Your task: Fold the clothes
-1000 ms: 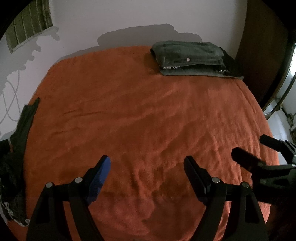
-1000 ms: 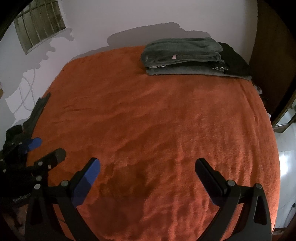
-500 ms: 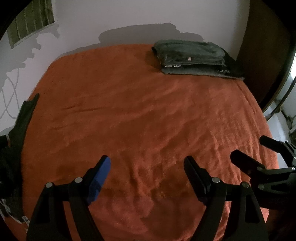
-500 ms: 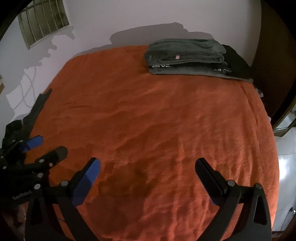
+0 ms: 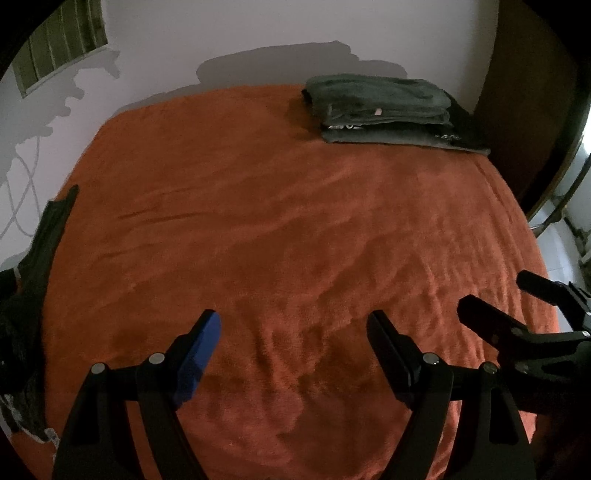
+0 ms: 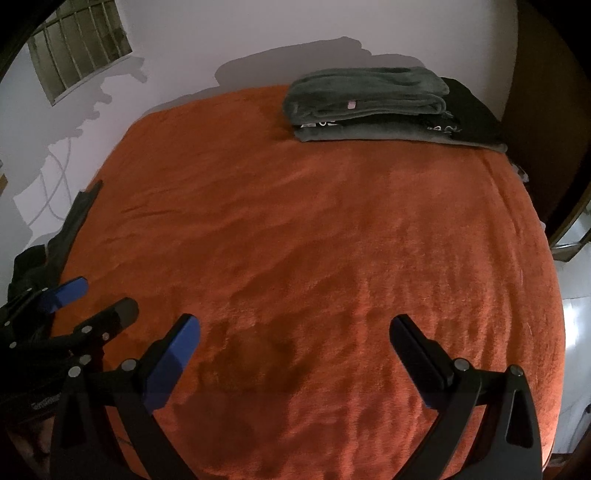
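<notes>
Hovering my left gripper (image 5: pixel 293 326) and right gripper (image 6: pixel 295 330), jaws apart, over orange fuzzy blanket (image 6: pixel 314 229); folded grey-green clothes stack (image 6: pixel 373 107) at 1 o'clock.

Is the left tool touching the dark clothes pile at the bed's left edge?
Apart. The right wrist view shows the left tool open over orange blanket, short of the dark clothes pile.

Premises: a bedroom in a home. Evidence — a bed covered by a fuzzy orange blanket (image 6: pixel 314 229) fills the floor area and stands against a plain white wall (image 6: pixel 258 33). A stack of folded clothes (image 6: pixel 369 107) lies at its far corner; loose dark clothes (image 5: pixel 40 236) hang off its left edge. A small barred window (image 6: pixel 79 48) sits high on the wall, and a dark wooden door (image 5: pixel 524 92) stands to the right.
</notes>
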`<action>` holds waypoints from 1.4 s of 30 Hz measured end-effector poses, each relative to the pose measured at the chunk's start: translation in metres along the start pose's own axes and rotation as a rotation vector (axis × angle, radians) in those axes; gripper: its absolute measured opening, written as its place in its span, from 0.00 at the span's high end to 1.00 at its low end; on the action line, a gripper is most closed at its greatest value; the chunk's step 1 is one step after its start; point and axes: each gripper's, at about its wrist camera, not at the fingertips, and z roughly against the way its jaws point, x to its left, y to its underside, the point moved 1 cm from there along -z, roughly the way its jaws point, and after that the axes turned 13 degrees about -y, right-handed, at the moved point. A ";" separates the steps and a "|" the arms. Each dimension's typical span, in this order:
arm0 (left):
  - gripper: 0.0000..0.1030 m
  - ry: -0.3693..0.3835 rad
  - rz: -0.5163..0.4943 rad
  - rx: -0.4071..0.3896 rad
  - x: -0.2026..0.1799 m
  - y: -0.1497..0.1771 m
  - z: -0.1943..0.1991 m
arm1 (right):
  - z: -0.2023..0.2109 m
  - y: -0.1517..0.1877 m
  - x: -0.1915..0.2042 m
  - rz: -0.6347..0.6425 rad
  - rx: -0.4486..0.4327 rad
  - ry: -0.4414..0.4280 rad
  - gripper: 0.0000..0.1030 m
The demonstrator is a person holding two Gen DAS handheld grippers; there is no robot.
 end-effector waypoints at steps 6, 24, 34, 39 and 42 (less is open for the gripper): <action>0.20 0.014 0.003 0.002 -0.004 -0.002 -0.002 | 0.000 0.000 -0.004 -0.010 0.000 0.008 0.01; 0.20 0.023 0.011 0.001 -0.006 -0.003 -0.002 | 0.000 0.002 -0.007 -0.023 0.001 0.005 0.01; 0.20 0.029 0.029 0.008 -0.005 0.000 -0.002 | -0.003 0.002 -0.006 -0.020 0.010 0.003 0.00; 0.20 0.032 0.036 0.012 -0.003 0.002 -0.003 | -0.004 0.002 -0.006 -0.019 0.009 0.002 0.01; 0.20 0.036 0.034 0.016 -0.002 -0.002 -0.005 | -0.005 0.003 -0.005 -0.021 0.013 -0.001 0.01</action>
